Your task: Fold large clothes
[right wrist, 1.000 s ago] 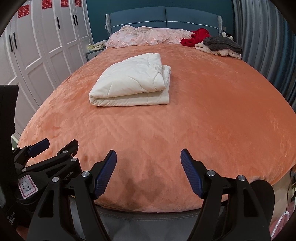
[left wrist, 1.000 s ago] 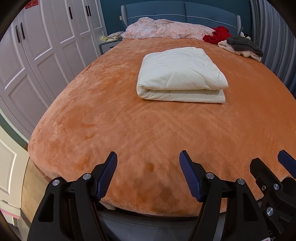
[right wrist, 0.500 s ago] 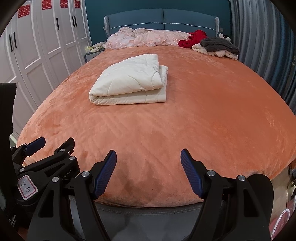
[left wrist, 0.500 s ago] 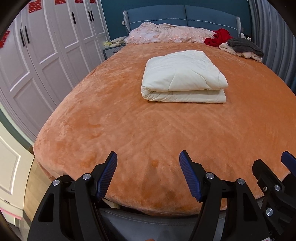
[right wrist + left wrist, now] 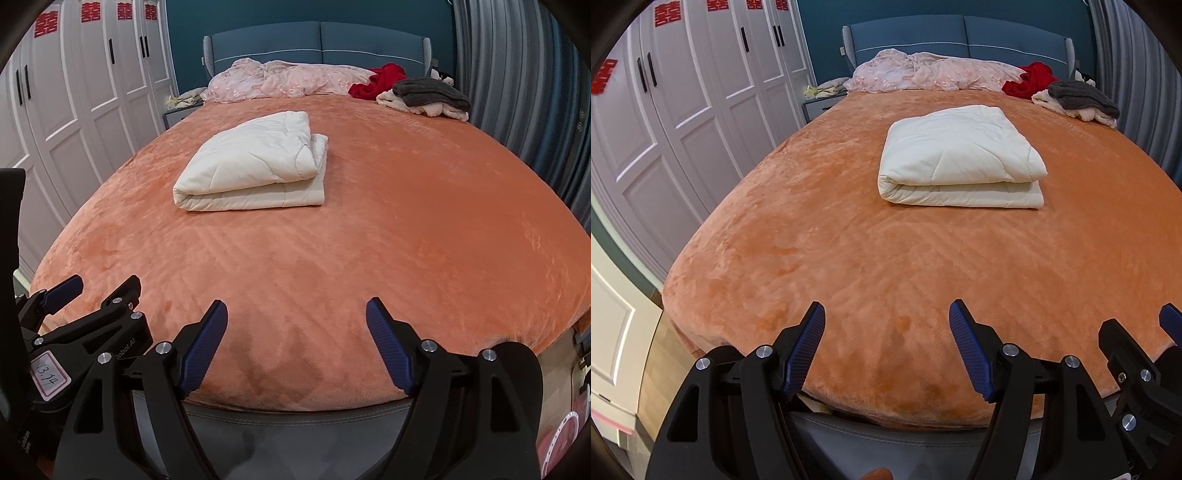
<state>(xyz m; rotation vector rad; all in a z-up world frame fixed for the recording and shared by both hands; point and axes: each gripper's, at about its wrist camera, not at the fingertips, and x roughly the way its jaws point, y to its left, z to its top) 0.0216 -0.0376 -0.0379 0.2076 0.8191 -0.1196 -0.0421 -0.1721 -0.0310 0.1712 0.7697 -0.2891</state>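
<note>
A cream quilt, folded into a thick rectangle, lies on the orange plush bedspread past the middle of the bed; the right wrist view shows the same quilt left of centre. My left gripper hovers open over the foot edge of the bed, nothing between its blue pads. My right gripper is beside it on the right, its jaws opening, also with nothing between them. Each wrist view catches the other tool at its side: the right gripper and the left gripper. Both are far short of the quilt.
A crumpled pink cover lies against the blue headboard. A red garment and a grey and cream clothes pile sit at the far right corner. White wardrobe doors line the left, grey curtains the right.
The right gripper's jaws stand a little wider than before. Both tools stay over the foot of the bed, and the quilt has not moved.
</note>
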